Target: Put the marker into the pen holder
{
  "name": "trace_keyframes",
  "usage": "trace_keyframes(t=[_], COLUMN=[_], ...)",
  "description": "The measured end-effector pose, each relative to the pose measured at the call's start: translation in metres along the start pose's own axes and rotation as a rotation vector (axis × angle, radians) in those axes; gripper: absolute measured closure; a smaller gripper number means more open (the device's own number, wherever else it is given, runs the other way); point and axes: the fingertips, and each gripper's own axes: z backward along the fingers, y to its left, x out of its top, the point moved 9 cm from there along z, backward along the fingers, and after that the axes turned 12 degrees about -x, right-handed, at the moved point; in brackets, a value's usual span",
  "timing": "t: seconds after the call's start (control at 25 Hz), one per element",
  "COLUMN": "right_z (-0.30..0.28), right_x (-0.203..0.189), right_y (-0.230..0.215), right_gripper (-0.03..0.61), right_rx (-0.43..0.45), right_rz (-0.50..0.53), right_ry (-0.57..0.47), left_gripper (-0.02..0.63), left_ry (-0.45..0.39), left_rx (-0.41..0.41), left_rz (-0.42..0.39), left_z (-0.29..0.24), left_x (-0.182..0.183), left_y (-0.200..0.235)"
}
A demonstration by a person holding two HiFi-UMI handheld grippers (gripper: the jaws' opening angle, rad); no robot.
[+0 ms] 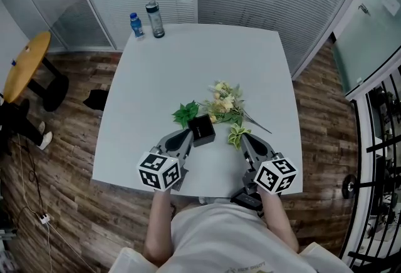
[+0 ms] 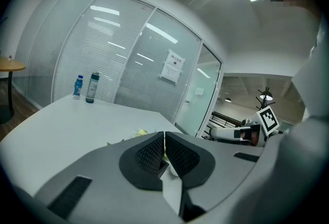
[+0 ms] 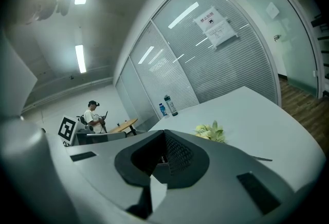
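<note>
Pen holder (image 1: 202,129) stands upright just beside closed left tongs (image 1: 187,135).

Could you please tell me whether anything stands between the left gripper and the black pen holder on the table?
Nothing visible does. In the head view the left gripper, jaws together, has its tips right beside the pen holder, with only bare table there. The flowers lie behind the holder and to its right. No marker can be made out.

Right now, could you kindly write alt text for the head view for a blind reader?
Over a white table, the left gripper and right gripper flank a black pen holder beside flowers; two bottles stand at the far corner.
</note>
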Motion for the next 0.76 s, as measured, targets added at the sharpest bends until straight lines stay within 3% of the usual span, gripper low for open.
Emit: trace_keyframes(t=[0.76], right_z=[0.0017], right_x=[-0.0067], right_y=[-0.0083], right_gripper=[0.563], right_rx=[-0.024], right_rz=[-0.020], right_ry=[0.018], left_gripper=[0.597], left_ry=[0.030], left_rx=[-0.005], left_rz=[0.028], left_z=[-0.0046], left_x=[-0.0070], left_y=[0.0047])
